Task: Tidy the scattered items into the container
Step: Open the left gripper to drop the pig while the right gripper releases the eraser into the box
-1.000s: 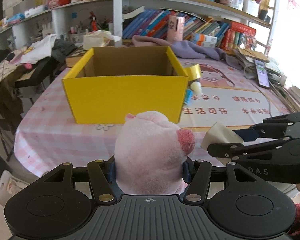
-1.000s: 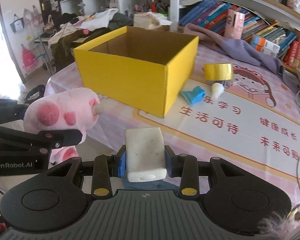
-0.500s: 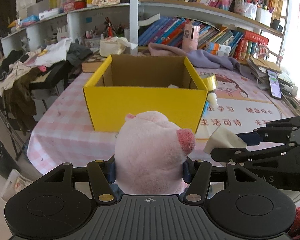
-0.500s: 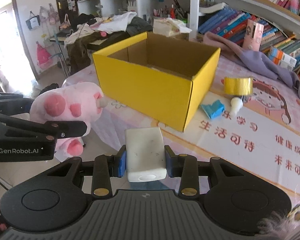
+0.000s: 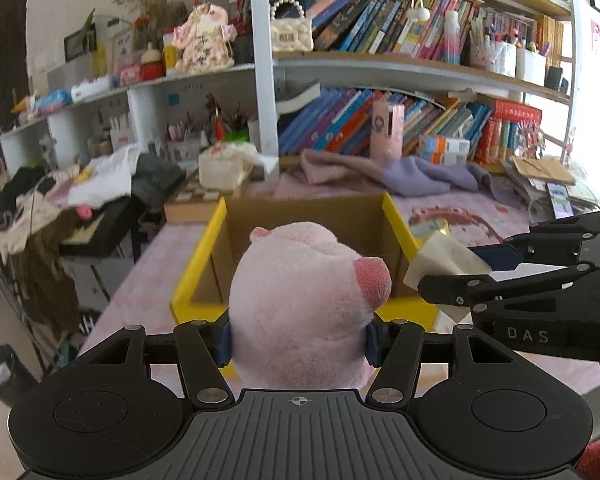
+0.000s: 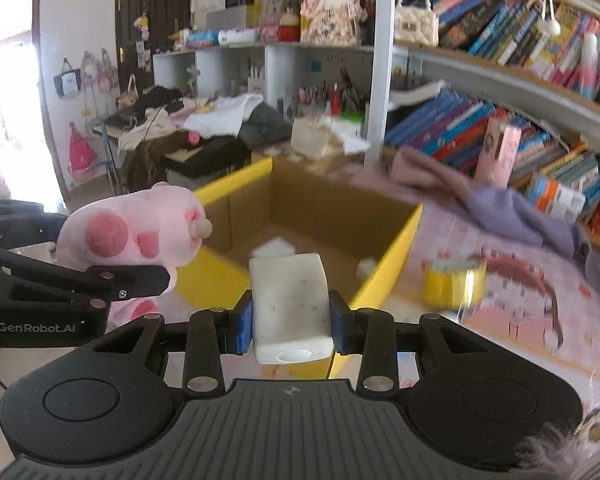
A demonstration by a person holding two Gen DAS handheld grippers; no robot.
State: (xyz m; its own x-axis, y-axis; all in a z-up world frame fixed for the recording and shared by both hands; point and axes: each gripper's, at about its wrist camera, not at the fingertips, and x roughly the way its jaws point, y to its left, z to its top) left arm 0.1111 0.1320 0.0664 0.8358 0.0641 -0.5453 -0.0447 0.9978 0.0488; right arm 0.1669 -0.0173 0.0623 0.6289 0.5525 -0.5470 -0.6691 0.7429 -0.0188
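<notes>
A pink plush pig (image 5: 300, 292) is clamped between the blue pads of my left gripper (image 5: 299, 338), just in front of the yellow cardboard box (image 5: 200, 268). My right gripper (image 6: 290, 326) is shut on a white block (image 6: 290, 300), held over the box's near corner (image 6: 396, 256). In the left wrist view the right gripper (image 5: 446, 268) comes in from the right with the block (image 5: 440, 256) beside the pig's snout. In the right wrist view the pig (image 6: 132, 232) hangs at the left. White bits (image 6: 274, 248) lie on the box floor.
A yellow tape roll (image 6: 454, 284) lies on the pink tablecloth (image 6: 500, 320) right of the box. A purple cloth (image 5: 420, 172) and a pink carton (image 5: 388, 128) sit behind it, below packed bookshelves (image 5: 420, 40). A phone (image 5: 558, 200) lies far right; clothes (image 5: 80, 184) are heaped on the left.
Both grippers have risen and moved toward the box with their loads; the box now sits close below them and its inside shows. Neither grip has changed.
</notes>
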